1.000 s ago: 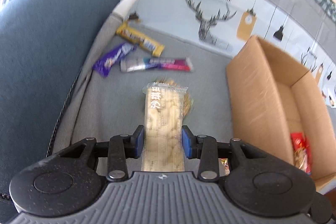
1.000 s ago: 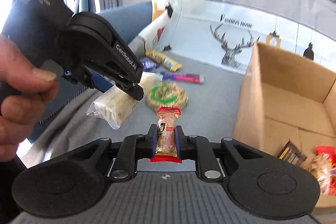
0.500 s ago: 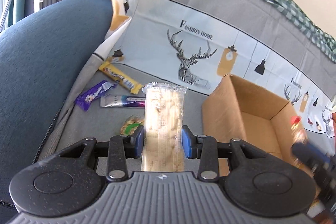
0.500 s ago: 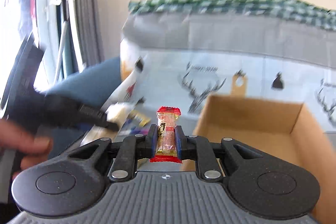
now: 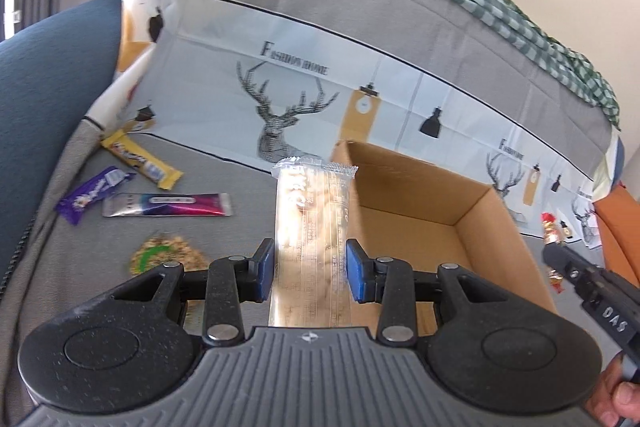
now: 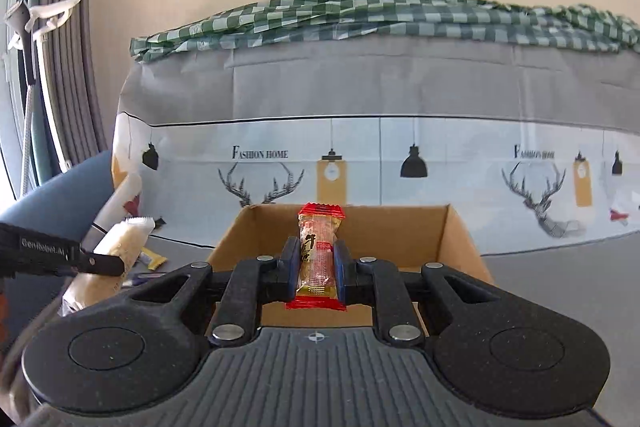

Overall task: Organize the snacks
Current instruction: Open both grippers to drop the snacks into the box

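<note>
The cardboard box (image 5: 472, 227) fills the centre right of the left wrist view, open-topped to collect snacks; its interior floor is not visible from here. The left gripper (image 5: 310, 269) clamps a long clear-wrapped cracker pack (image 5: 314, 223) upright at frame centre, seemingly held ready at the box's near corner. In the right wrist view, the right gripper (image 6: 318, 267) pinches a small red-ended candy (image 6: 318, 247) directly before the box (image 6: 360, 227), probably for a drop. At centre left lie a round green-ringed snack (image 5: 164, 253), a pink-purple bar (image 5: 168, 205), a purple wrapper (image 5: 92, 193) and a yellow bar (image 5: 140, 165), unsorted on the grey sofa cover (image 5: 240, 195) with deer prints; cream wall behind.
</note>
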Demonstrator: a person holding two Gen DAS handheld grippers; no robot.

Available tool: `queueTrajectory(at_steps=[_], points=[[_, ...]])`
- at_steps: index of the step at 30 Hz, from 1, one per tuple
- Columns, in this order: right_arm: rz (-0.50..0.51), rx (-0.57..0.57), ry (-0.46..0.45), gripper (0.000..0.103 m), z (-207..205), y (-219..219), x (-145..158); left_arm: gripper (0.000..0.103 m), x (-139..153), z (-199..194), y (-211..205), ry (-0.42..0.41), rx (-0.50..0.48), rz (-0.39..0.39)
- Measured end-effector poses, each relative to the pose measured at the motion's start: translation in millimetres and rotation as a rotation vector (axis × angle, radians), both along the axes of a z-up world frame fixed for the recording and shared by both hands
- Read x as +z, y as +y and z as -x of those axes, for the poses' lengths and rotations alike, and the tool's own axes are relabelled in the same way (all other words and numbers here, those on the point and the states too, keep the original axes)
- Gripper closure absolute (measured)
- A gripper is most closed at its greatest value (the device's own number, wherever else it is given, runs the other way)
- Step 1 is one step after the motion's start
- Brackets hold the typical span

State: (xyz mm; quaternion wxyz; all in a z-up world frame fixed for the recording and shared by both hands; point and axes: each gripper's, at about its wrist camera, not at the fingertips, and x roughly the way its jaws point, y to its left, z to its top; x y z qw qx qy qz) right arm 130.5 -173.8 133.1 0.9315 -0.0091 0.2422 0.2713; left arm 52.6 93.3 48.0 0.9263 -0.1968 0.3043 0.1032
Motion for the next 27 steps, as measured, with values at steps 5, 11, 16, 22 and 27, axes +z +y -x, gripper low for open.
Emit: queueTrajectory(at_steps=[5,11,16,22,27], points=[[0.044,0.009,-0.001,0.085,-4,-11,-7,0.063,1,-12,-27,-0.035,-0.07,-0.015],[0.066,-0.022,-0.005,0.085,-8,-31,-11,0.063,2,-21,-68,-0.094,-0.201,-0.107],[0.077,-0.046,0.006,0.085,-12,-42,-15,0.063,-4,-24,-95,-0.123,-0.325,-0.136],[0.095,-0.043,0.012,0.085,-13,-38,-19,0.063,-24,-26,-109,-0.125,-0.389,-0.151],[0.121,-0.027,0.006,0.085,-10,-31,-22,0.063,-30,-31,-111,-0.121,-0.41,-0.151]])
